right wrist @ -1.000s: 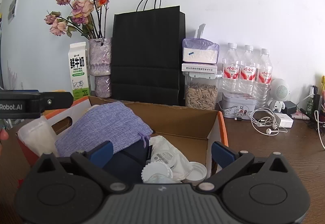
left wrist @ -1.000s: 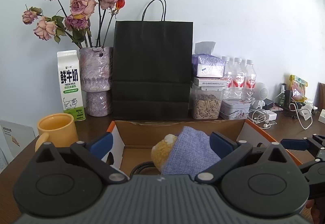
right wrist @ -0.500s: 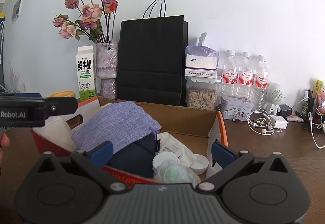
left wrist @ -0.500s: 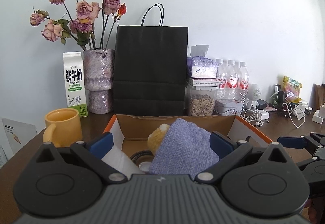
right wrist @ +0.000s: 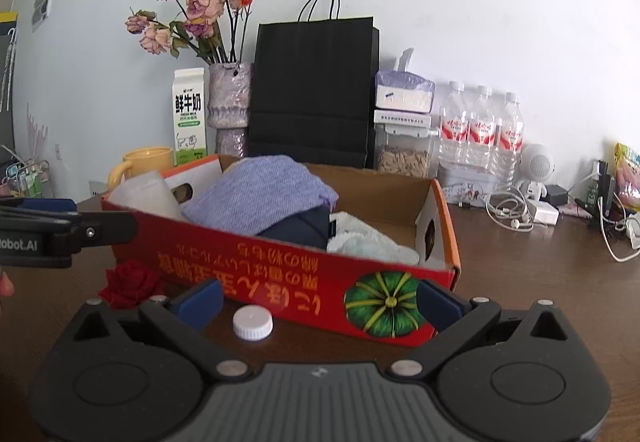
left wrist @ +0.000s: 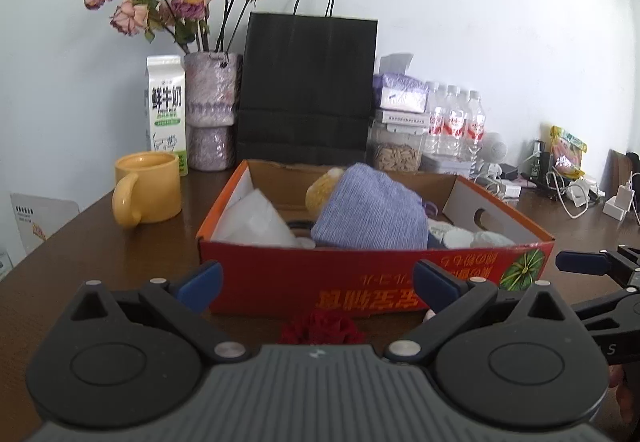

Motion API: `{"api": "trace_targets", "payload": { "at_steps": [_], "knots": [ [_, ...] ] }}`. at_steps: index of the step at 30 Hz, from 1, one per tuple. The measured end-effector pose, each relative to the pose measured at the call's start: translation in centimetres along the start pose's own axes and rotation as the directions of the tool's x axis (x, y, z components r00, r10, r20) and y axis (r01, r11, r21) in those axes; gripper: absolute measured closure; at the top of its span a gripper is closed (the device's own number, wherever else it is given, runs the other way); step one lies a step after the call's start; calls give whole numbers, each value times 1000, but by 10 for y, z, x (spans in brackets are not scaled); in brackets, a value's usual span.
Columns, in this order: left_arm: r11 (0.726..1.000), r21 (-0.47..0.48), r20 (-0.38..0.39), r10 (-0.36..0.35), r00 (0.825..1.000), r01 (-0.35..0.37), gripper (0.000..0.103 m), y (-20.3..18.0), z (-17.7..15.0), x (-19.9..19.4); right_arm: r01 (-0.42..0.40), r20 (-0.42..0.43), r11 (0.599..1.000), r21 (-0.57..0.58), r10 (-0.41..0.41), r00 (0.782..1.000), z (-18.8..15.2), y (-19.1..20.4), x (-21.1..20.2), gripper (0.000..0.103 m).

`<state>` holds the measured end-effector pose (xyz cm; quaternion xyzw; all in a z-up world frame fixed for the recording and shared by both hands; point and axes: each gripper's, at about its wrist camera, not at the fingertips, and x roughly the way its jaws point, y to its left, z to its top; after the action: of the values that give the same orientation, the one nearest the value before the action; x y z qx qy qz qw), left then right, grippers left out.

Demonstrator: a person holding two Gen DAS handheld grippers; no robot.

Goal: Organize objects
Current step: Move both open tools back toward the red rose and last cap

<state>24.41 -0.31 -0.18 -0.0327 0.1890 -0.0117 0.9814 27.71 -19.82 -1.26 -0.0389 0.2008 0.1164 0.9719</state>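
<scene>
A red cardboard box (left wrist: 360, 282) (right wrist: 280, 274) stands on the brown table, holding a lilac knitted pouch (left wrist: 368, 209) (right wrist: 260, 193), a yellow fuzzy thing (left wrist: 322, 187), a white bag (left wrist: 256, 217) and white lids. A red fabric rose (left wrist: 320, 328) (right wrist: 130, 282) and a white bottle cap (right wrist: 253, 322) lie on the table in front of the box. My left gripper (left wrist: 316, 286) is open and empty just above the rose. My right gripper (right wrist: 320, 302) is open and empty, with the cap between its fingers.
A yellow mug (left wrist: 146, 187) stands left of the box. Behind it are a milk carton (left wrist: 166, 109), a vase of dried roses (left wrist: 210, 113), a black paper bag (left wrist: 306, 89), a seed jar, water bottles (right wrist: 480, 129), and cables and chargers (right wrist: 516, 209) at the right.
Both grippers have pulled back from over the box towards its near side. The box front, the rose and the cap have come into view.
</scene>
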Motion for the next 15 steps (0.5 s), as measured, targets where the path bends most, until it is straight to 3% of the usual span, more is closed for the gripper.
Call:
{"api": "trace_targets", "payload": {
  "at_steps": [4,10,15],
  "knots": [
    [1000,-17,-94,-2,996,0,0,3,-8,10,8,-27,1000,14,-8,1000,-7,0,-4,0],
    [999,23,-171,28,985,-24,0,-3,-16,23,14,-47,999,29,-12,999,-10,-1,-3,0],
    [997,48,-260,72,963,-61,0,-6,-23,40,5,-57,999,38,-3,998,-10,-3,-1,0]
  ]
}}
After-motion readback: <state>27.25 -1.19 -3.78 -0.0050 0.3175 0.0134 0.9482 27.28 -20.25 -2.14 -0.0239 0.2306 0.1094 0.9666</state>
